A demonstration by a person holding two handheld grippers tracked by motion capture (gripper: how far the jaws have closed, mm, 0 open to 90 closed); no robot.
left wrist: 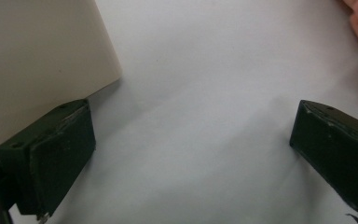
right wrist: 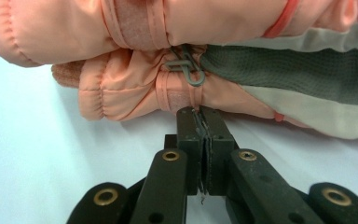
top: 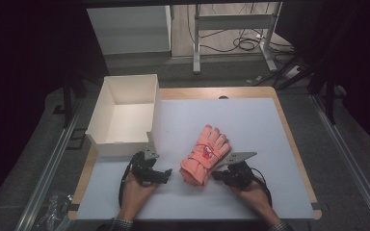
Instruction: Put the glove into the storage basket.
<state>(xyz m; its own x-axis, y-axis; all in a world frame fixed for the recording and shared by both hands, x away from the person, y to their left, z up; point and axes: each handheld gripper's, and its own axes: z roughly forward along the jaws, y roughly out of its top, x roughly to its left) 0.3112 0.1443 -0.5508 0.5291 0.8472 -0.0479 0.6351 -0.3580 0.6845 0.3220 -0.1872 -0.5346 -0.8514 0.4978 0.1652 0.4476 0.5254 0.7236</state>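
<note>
You have no legible text, labels, brands or numbers here; the red marking on the pink gloves [top: 204, 156] cannot be read.

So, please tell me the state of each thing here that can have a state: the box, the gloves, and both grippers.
white box: open on top, nothing inside, upright.
pink gloves: two, stacked, lying flat on the mat, outside the box.
left gripper: open, holds nothing, low over the mat beside the box.
right gripper: jaws pressed shut, tips at the lower glove's edge; whether fabric is pinched is unclear.
</note>
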